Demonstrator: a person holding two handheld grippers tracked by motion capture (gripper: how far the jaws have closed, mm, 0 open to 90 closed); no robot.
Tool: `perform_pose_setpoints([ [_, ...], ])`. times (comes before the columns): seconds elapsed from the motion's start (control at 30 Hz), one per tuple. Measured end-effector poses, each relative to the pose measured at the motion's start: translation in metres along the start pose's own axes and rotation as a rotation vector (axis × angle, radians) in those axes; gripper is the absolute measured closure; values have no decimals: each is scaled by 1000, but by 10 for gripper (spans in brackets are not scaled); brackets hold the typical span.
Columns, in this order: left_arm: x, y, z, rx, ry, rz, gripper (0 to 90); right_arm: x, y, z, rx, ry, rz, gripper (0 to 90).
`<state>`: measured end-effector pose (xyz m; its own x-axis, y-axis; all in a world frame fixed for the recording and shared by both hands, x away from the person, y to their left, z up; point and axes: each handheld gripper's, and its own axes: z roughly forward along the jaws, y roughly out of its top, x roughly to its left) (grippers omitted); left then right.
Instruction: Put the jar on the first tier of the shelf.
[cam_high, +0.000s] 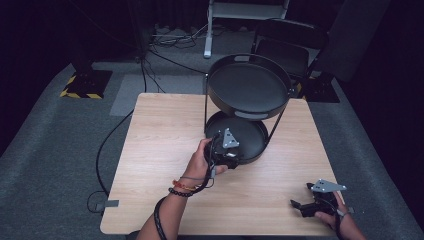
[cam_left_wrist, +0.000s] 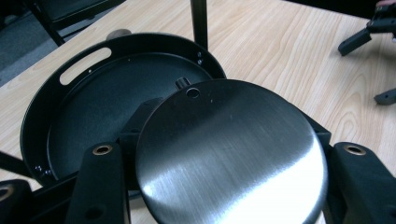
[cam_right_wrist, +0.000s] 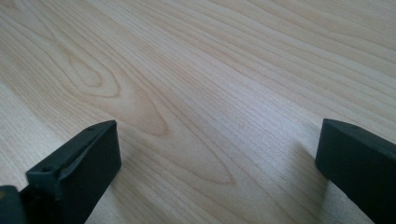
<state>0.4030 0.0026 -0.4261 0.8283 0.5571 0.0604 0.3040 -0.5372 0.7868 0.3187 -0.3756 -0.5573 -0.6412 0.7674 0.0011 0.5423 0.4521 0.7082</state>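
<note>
Left tool (cam_left_wrist: 224, 186) grips steel disc (cam_left_wrist: 229, 154), bottom edge cut off.

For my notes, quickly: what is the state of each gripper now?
Left gripper: closed on the round steel disc.
Right gripper: open, holding nothing.

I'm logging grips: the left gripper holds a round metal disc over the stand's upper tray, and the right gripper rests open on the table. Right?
Not quite. The left gripper holds the metal disc over the stand's lower tray, not the upper tray, as the left gripper view and the high view show. The right gripper does rest open on the table.
</note>
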Motion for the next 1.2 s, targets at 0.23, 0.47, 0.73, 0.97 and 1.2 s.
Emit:
perform_pose_setpoints([
  [0.23,2,11,5,-7,10,2,390,0,0,0,0,0,0,0],
  [0.47,4,20,15,-7,18,0,390,0,0,0,0,0,0,0],
  [0.73,7,26,30,0,31,-19,391,0,0,0,0,0,0,0],
  [0.97,12,28,42,-1,42,-46,391,0,0,0,0,0,0,0],
  [1.2,16,29,57,15,46,-76,390,0,0,0,0,0,0,0],
])
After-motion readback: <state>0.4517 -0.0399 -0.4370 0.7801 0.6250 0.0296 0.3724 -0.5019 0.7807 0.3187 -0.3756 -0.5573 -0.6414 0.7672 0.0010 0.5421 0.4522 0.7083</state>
